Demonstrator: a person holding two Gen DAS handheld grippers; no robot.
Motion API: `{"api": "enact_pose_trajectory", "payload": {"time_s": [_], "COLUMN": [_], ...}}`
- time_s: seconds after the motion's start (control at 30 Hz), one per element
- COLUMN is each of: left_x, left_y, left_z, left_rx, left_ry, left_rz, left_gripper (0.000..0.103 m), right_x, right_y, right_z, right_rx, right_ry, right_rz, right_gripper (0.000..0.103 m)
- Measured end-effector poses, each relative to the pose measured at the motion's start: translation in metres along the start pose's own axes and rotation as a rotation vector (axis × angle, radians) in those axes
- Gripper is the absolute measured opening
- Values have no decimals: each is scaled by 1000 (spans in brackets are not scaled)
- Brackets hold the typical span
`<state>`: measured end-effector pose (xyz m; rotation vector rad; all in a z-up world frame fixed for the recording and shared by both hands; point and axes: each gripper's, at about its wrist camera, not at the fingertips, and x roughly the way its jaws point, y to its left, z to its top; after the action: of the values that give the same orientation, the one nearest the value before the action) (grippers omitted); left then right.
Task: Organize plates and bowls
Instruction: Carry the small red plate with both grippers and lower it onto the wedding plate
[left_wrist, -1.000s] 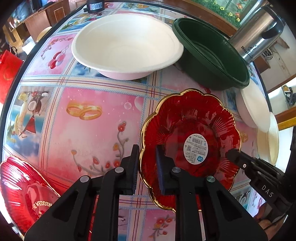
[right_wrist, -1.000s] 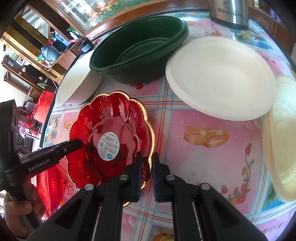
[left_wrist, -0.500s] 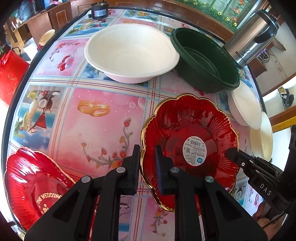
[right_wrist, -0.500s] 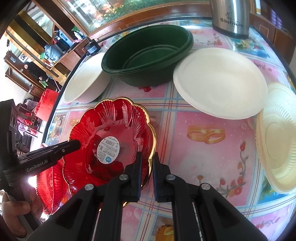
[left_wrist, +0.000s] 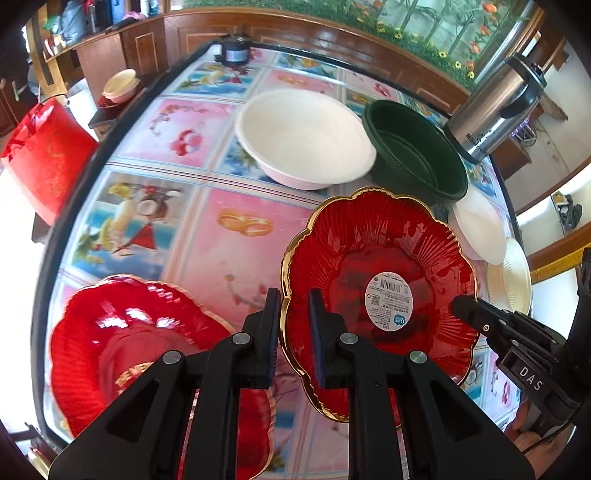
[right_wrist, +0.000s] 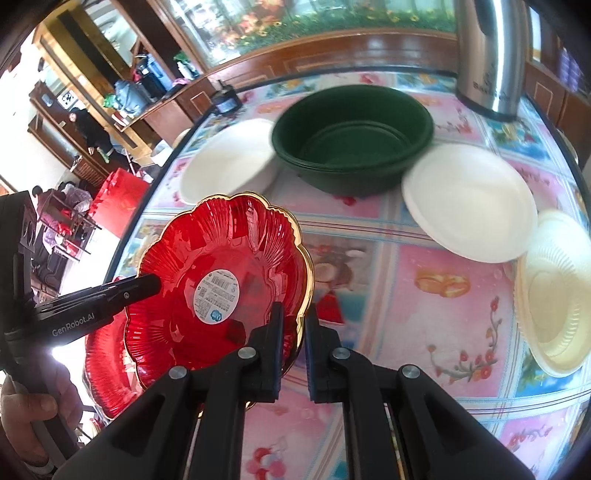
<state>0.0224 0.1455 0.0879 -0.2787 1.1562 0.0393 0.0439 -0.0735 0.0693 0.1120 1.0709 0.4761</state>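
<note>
Left wrist view is showing both the left gripper (left_wrist: 293, 332) and the right gripper (left_wrist: 456, 304) pinching opposite rims of the red plate (left_wrist: 380, 280) at centre right, so uneven pulling is risking a slip onto the table (left_wrist: 236, 236).

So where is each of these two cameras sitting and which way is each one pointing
Left wrist view: on the left gripper, angled down its fingers at the red plate whose rim it pinches; the right gripper shows at right.
Right wrist view: on the right gripper, angled down at the opposite rim of that plate; the left gripper and a hand show at left.
Shared: the red plate, second red plate, white bowl, green bowl, kettle.
</note>
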Motion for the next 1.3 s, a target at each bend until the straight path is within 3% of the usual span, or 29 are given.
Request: {"api": "enact_pose_trajectory", "payload": {"time_s": [0.7,0.93,1.3], "left_x": [-51,-48,-32], "left_y": [108,140,155], "left_z": [-45,-69,-87], "left_rx": [-91,-110,-104], "left_ry": [-35,-1,26], "left_rz": [63,78,105], "left_gripper": [15,15,15], "right_x": [25,44,72], "right_y": [107,135,153], "right_z": [-11,-27,-43], "right_rx": [-139,-162,-174], "right_ry": [33,70,121], "right_rz": [62,68,44], "right_gripper": [8,9,10]}}
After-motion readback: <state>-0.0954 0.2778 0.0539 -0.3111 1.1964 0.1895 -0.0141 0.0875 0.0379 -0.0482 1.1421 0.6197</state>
